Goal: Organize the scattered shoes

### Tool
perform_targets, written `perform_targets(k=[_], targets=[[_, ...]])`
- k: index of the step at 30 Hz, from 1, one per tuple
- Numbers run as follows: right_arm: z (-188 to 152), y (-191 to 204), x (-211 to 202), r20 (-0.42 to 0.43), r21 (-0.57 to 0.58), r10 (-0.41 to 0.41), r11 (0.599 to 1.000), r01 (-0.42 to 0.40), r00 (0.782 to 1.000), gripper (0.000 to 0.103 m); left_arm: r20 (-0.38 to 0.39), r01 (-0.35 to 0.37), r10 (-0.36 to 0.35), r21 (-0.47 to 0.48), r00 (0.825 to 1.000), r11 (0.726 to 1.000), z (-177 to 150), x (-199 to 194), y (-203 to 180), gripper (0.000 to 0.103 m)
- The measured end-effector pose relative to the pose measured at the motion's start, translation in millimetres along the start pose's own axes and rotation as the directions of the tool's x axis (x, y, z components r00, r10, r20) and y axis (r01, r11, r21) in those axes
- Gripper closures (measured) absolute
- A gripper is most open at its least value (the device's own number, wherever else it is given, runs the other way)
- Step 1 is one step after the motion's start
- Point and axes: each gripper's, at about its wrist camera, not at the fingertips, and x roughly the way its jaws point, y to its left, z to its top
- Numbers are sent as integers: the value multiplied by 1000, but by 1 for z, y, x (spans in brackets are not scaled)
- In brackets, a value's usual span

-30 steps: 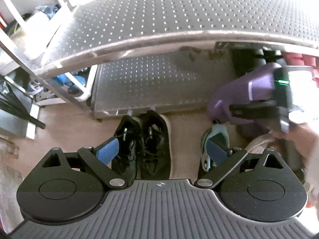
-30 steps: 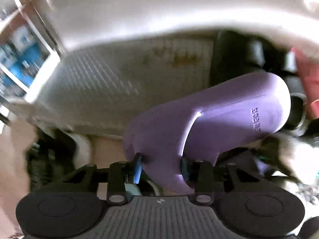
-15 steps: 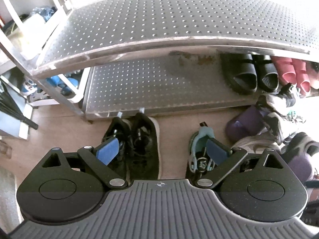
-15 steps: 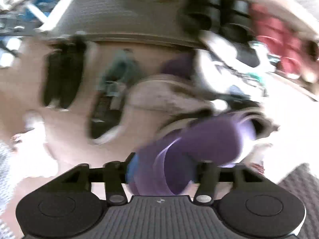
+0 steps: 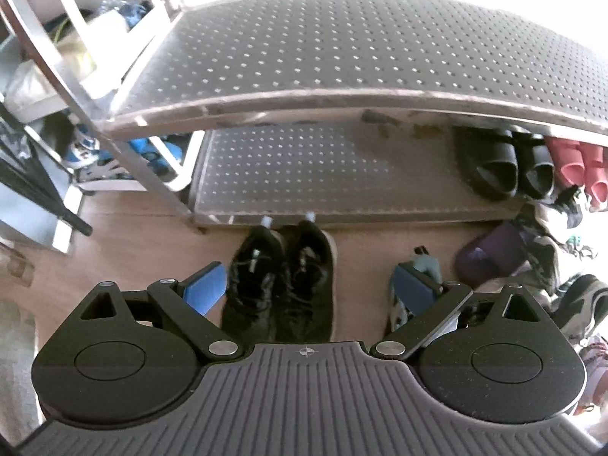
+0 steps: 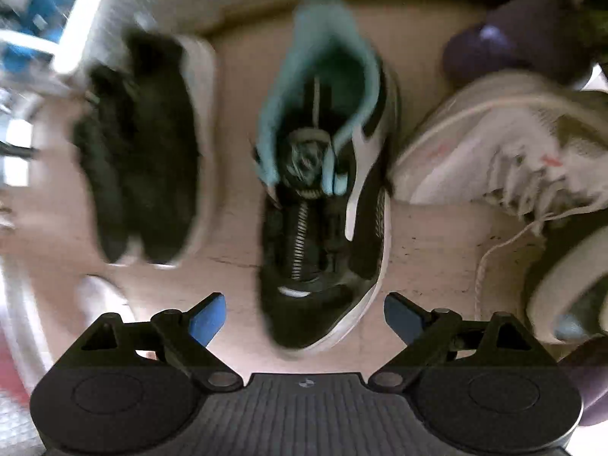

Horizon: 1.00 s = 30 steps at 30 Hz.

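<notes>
A black sneaker with a teal lining, a white side stripe and a dial lacing closure [image 6: 323, 190] lies on the pale wooden floor [image 6: 429, 250], its toe pointing at six o'clock in the right wrist view and its open heel at twelve. The right gripper [image 6: 304, 317] hangs steeply over that toe; its blue-padded jaws are opening wide, with the toe lying between them lower down and neither pad touching it, so it holds nothing. At nine o'clock from this shoe sits a pair of black lace-up sneakers [image 5: 281, 285], side by side just in front of the perforated metal shoe rack [image 5: 342, 174]. At three o'clock lies a white mesh trainer [image 6: 494, 144] on its side, and at one o'clock a purple rubber clog [image 6: 505, 38]. The left gripper [image 5: 307, 285] hovers above the black pair with its jaws spread wide and empty. Black slides [image 5: 505, 167] and pink slides [image 5: 585, 167] already stand on the rack's lower shelf. To grasp the teal-lined shoe well, the jaws should probably descend across its midfoot, where the sides are firm, and close squarely so it does not twist.
</notes>
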Motion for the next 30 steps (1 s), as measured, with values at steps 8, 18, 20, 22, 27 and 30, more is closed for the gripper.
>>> perform_targets(k=[8,18,20,22,27,30], targets=[[-11,49,41,94,-80,-242,965,250,966,23,-9,13,-13,-20,1000,1000,1,-1,8,5],[52,32,27,100,20,-250,968,249,963,60,-22,14,-14,2,1000,1000,-1,3,1,5],[45,33,24,125,-41,-224,972,230,967,48,-21,8,-8,0,1000,1000,0,3,1,5],[29,32,10,176,-87,-195,973,212,965,32,-19,9,-9,2,1000,1000,0,2,-1,5],[-11,0,-28,184,-19,-57,998,62,981,26,-45,51,-47,92,998,994,-7,5,-27,5],[-17,-23,-67,113,66,-58,997,51,992,26,-72,98,-89,139,993,985,-15,6,-52,5]])
